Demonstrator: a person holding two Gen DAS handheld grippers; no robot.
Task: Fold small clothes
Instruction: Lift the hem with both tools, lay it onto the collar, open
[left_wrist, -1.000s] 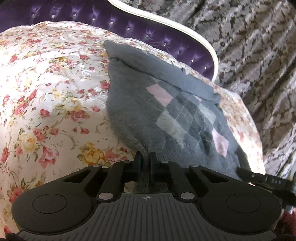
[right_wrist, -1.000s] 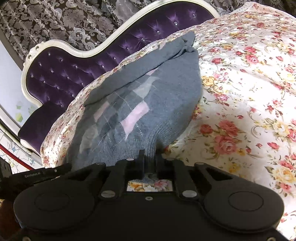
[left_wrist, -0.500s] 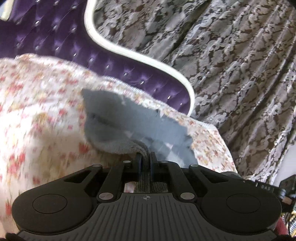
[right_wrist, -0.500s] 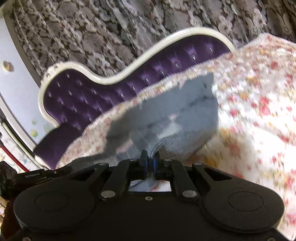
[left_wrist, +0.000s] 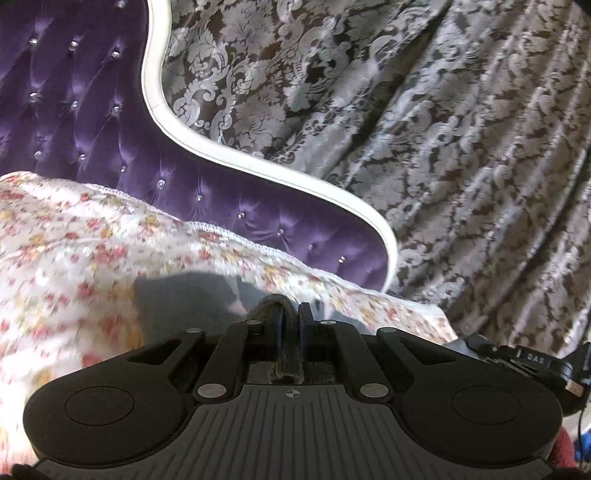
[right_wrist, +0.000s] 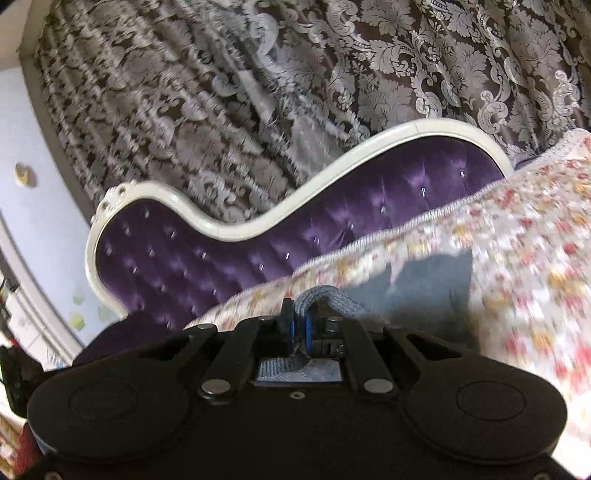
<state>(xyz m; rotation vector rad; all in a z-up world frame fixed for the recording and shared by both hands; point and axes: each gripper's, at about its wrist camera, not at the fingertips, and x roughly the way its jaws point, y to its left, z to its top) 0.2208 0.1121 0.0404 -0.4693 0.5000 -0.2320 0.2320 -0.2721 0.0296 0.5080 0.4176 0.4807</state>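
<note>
The grey knit garment (left_wrist: 184, 295) lies on the floral bedspread (left_wrist: 74, 251), its near hem pinched in both my grippers. If 1 corner slips or I carry them unevenly, I expect a skewed fold. Left gripper (left_wrist: 290, 314) and right gripper (right_wrist: 300, 314) are clamped tight on hem, tilted up toward the purple headboard (right_wrist: 221, 258).

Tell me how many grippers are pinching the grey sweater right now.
2. The left gripper clamps a hem fold of the grey sweater; the right gripper clamps another. Most of the sweater is hidden.
</note>
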